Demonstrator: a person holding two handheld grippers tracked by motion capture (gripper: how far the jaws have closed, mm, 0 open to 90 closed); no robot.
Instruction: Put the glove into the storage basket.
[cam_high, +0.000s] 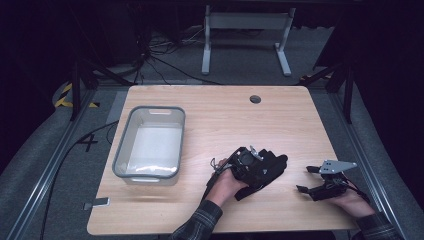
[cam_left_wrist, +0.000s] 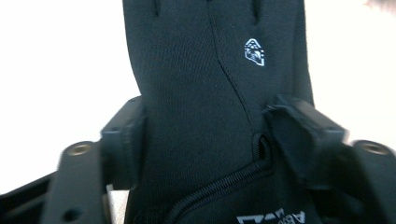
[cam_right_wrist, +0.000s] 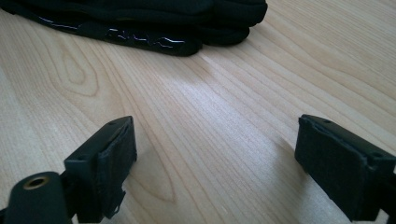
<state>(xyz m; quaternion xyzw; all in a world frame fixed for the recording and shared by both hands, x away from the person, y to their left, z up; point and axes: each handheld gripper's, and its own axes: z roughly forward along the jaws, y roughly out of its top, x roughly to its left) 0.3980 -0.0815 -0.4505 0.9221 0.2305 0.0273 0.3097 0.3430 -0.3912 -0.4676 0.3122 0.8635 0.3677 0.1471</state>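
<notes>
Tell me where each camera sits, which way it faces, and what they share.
High view: above the person's side, looking forward and down on the table, grey bin, both forearms.
Left gripper view: on the left gripper, along its fingers pressed on the black glove.
Right gripper view: on the right gripper, open, low over the wood.
Shared: the glove appears in all three.

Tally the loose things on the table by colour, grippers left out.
Black: 1, the glove, between the jaws of the left gripper
Clear with a grey rim: 1, the bin
Total: 2
The right gripper stands open over bare table, near the glove.
</notes>
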